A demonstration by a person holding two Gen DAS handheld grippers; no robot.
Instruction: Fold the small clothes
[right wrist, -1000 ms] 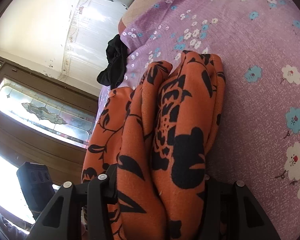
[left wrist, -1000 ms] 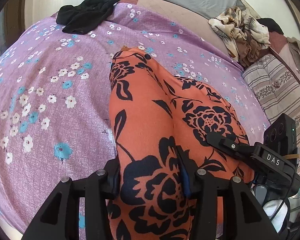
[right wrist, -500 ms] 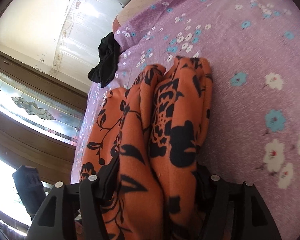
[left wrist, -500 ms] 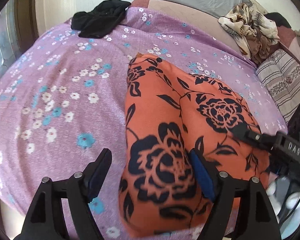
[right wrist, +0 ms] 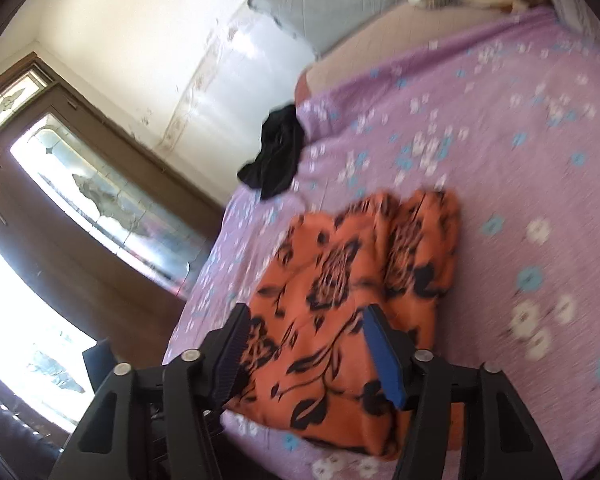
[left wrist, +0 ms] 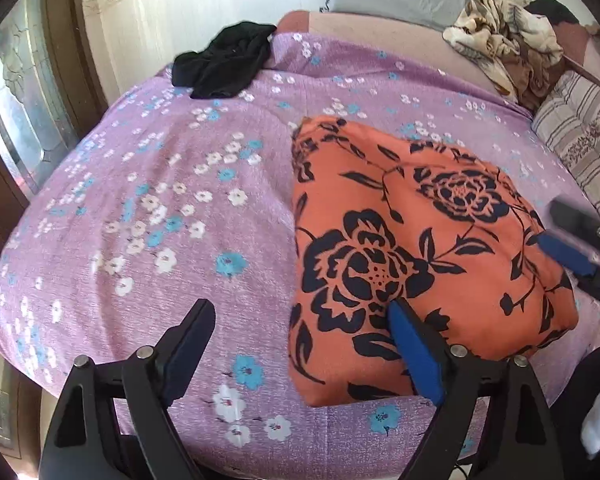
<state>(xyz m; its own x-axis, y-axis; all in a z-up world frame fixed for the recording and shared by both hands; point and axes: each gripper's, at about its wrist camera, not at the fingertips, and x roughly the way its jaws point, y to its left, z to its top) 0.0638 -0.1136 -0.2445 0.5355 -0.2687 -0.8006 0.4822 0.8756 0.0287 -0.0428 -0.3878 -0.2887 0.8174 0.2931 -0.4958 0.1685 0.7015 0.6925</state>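
An orange garment with black flowers point(left wrist: 416, 248) lies folded into a thick rectangle on the purple flowered bedspread point(left wrist: 148, 216). It also shows in the right wrist view point(right wrist: 340, 296). My left gripper point(left wrist: 300, 332) is open and empty, raised above the garment's near left edge. My right gripper point(right wrist: 306, 332) is open and empty, held above the garment's near end. Its fingers point(left wrist: 568, 254) show blurred at the garment's right edge in the left wrist view.
A black garment point(left wrist: 224, 62) lies at the far left corner of the bed, also in the right wrist view point(right wrist: 276, 156). A beige patterned heap point(left wrist: 500, 48) and a striped cushion point(left wrist: 580, 140) sit at the far right. A glazed door point(right wrist: 100, 200) stands beside the bed.
Both grippers have opened and let go of the orange garment, then pulled back and up. The garment now lies flat and folded on the bed.
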